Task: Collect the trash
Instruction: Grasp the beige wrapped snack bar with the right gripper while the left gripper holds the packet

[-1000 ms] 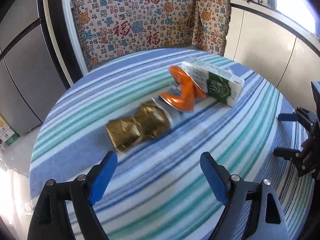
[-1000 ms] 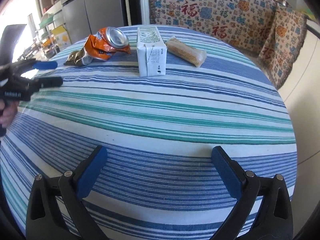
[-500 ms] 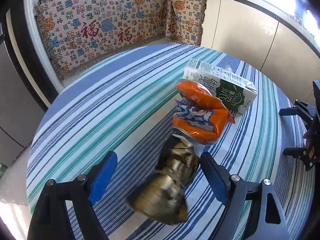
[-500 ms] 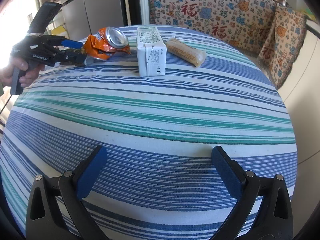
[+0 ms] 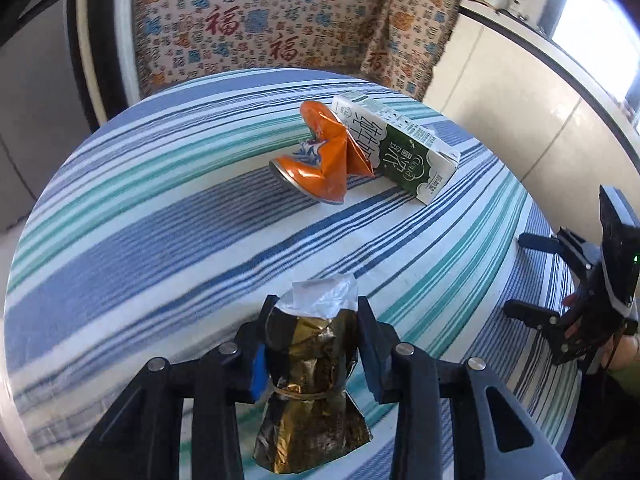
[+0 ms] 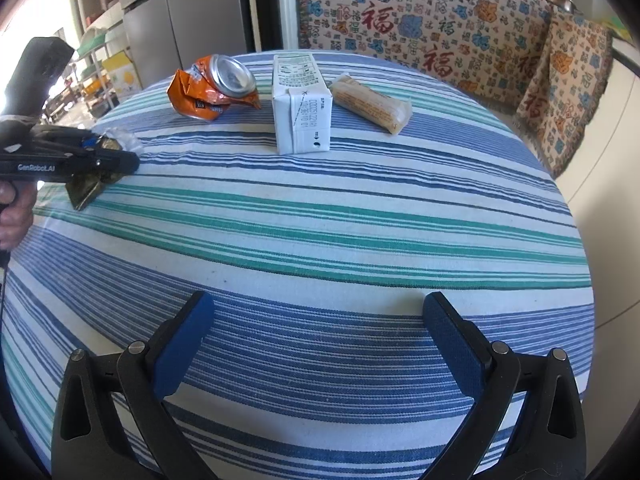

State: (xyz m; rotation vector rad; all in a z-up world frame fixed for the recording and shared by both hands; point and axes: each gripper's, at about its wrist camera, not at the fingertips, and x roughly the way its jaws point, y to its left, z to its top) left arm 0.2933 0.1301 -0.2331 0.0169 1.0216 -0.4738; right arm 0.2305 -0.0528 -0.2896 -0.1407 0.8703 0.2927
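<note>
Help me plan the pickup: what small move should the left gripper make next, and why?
Probably lift straight up. The left gripper has just been closing its jaws, which now pinch the gold foil wrapper, whose lower end trails toward the striped tablecloth. Rising clears it of the cloth, well short of the crushed orange can.

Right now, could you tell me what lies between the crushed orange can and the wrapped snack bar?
The milk carton lies between the orange can and the snack bar; the right wrist view shows all three in a row.
</note>
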